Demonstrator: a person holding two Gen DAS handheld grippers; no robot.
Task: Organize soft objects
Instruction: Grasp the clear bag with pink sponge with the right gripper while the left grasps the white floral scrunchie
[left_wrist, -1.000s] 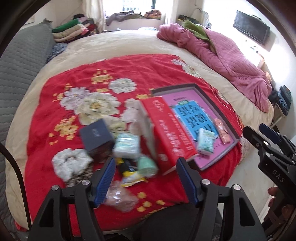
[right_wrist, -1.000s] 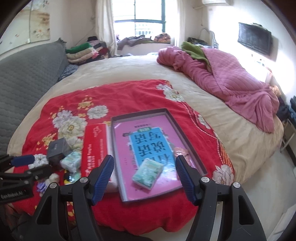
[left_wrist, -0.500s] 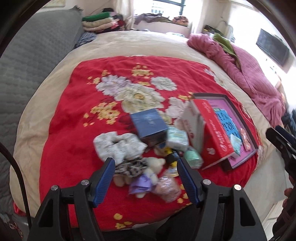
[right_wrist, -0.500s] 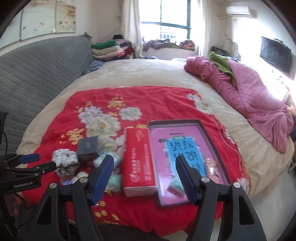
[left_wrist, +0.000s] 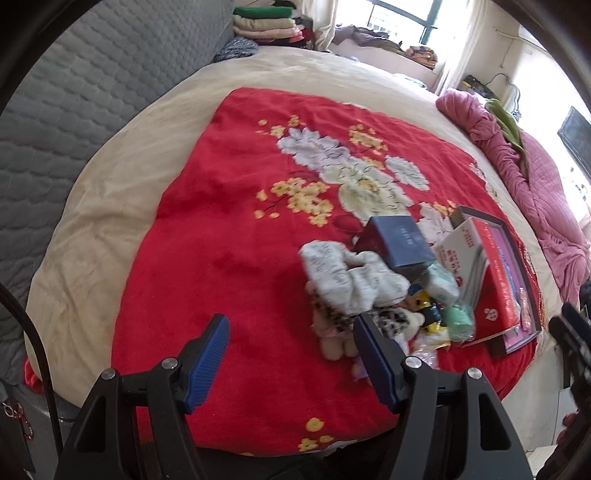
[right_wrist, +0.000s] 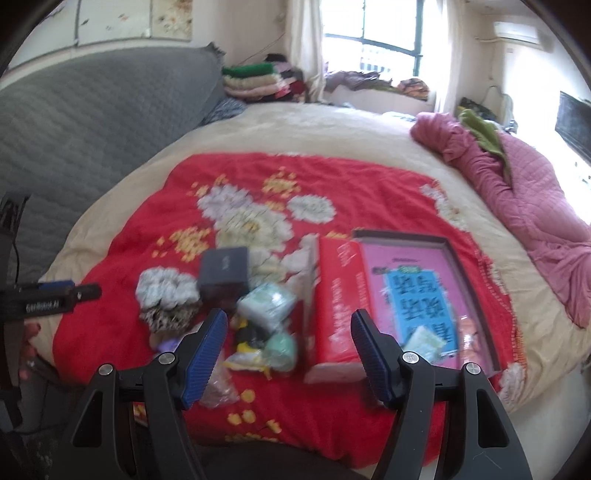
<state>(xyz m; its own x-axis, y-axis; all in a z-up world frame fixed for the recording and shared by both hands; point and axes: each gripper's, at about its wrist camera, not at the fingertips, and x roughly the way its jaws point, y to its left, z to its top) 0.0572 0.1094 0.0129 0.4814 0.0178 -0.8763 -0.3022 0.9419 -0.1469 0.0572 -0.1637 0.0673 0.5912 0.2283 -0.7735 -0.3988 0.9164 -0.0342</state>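
Observation:
A pile of small soft items lies on the red floral blanket (left_wrist: 229, 258): a white scrunchie (left_wrist: 347, 277), a leopard-print scrunchie (left_wrist: 332, 317), a small plush toy (left_wrist: 334, 345), tissue packs (right_wrist: 267, 304) and a mint green roll (right_wrist: 282, 347). A pink-lined tray (right_wrist: 454, 258) at the right holds a tissue pack (right_wrist: 423, 343). My left gripper (left_wrist: 290, 360) is open and empty, above the blanket left of the pile. My right gripper (right_wrist: 288, 356) is open and empty, above the pile's near side.
A dark blue box (left_wrist: 400, 240) and a red tissue box (right_wrist: 334, 302) stand beside the pile. A pink quilt (right_wrist: 535, 206) lies at the right. A grey headboard (right_wrist: 92, 122) and folded clothes (right_wrist: 255, 79) are at the back left.
Both grippers have swung left. The left view now centres on bare blanket left of the pile; the right view has shifted from the tray to the pile. Both stay open.

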